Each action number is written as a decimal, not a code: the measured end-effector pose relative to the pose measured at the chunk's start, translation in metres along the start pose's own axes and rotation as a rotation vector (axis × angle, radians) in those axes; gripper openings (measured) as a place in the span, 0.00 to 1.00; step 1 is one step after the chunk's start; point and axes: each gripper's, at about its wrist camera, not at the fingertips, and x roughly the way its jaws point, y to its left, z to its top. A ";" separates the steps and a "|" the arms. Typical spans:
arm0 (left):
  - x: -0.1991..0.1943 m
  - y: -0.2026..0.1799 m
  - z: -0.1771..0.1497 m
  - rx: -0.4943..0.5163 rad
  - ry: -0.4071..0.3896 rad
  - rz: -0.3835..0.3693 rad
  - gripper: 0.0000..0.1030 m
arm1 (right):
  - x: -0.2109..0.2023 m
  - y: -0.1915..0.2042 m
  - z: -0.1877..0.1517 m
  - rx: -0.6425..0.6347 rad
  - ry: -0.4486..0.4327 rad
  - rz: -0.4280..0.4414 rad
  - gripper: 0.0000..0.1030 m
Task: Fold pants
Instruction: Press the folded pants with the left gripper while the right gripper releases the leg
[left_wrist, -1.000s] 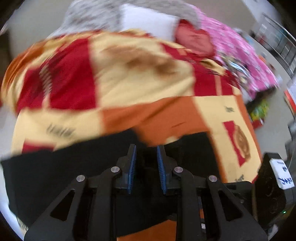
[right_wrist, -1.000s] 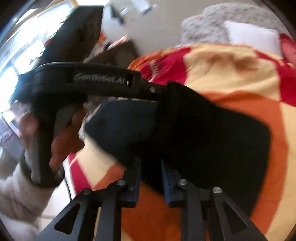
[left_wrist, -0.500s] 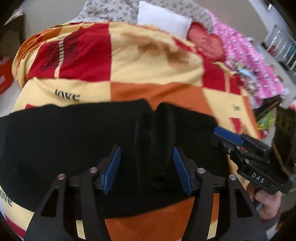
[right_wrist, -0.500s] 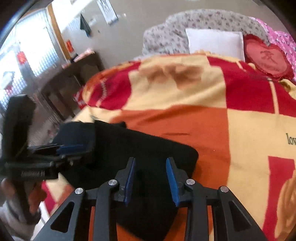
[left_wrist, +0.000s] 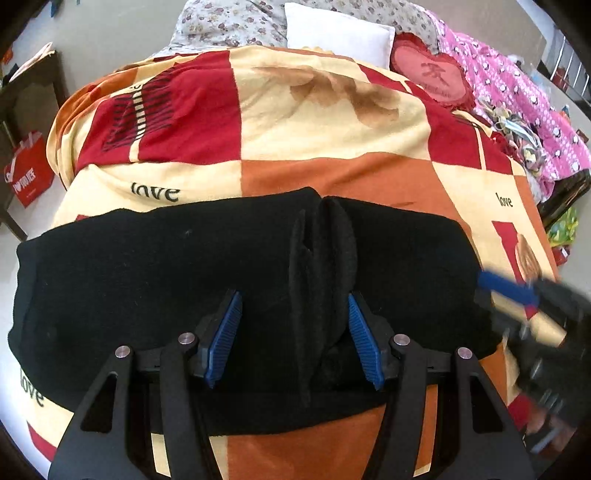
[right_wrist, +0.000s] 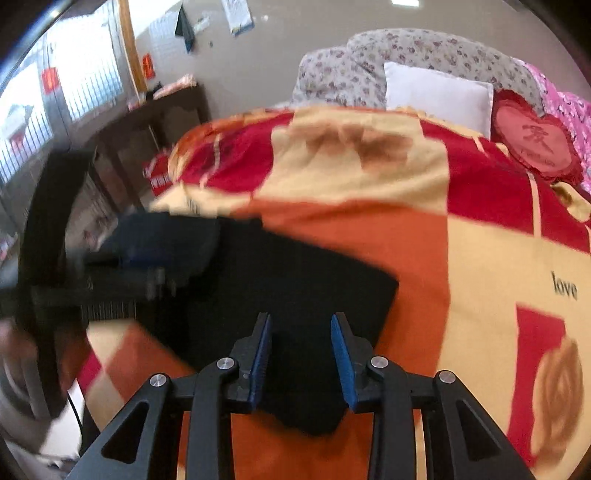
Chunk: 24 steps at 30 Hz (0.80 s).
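left tool (left_wrist: 293, 334) now spread, black pants (left_wrist: 147, 280) released onto blanket (left_wrist: 332, 122)

Bright daylight, fisheye warp, motion blur

The word "love" is printed in black several times on the checked blanket (left_wrist: 332, 122). The red heart cushion (left_wrist: 432, 74) bears a Chinese character. White lettering on the red bag (left_wrist: 27, 177) is too small to read.

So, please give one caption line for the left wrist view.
Open left tool over the raised ridge of black pants on a checked blanket.
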 end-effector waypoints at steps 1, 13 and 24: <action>0.000 0.000 0.000 -0.002 -0.002 -0.001 0.56 | 0.001 0.002 -0.006 -0.012 -0.001 -0.018 0.32; -0.020 0.010 -0.014 -0.043 -0.018 0.012 0.56 | -0.008 0.016 0.014 -0.010 -0.045 -0.011 0.32; -0.026 0.033 -0.029 -0.078 -0.013 0.037 0.57 | 0.073 0.038 0.064 -0.086 0.019 -0.027 0.32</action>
